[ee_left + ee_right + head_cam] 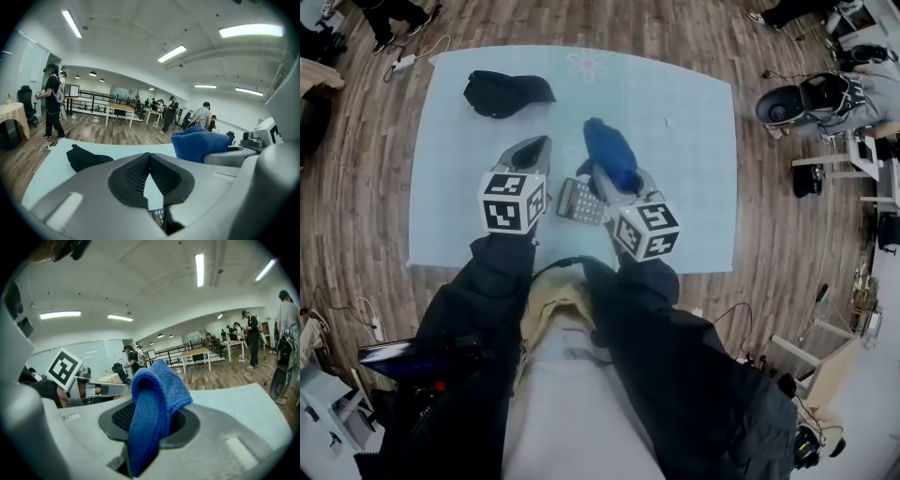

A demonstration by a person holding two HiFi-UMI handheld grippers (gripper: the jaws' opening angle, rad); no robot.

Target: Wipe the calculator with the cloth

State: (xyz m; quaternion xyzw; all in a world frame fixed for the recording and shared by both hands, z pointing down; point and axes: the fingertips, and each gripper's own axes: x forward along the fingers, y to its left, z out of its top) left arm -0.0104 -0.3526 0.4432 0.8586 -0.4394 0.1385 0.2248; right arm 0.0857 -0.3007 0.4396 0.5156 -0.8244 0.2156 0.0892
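Seen from the head camera, the calculator (580, 202) lies flat on a pale blue mat (694, 187), between the left gripper (534, 148) and the right gripper (619, 190) and behind both sets of fingertips. A blue cloth (608, 153) bulges over the right fingers. A black cap (506, 92) rests well beyond the left fingertips.

From the left gripper view, the black pads (133, 176) meet at their tips and grip nothing. A sliver of calculator keys shows through the gap below them.

From the right gripper view, the fingers are clamped on the folded cloth, which stands up between them.
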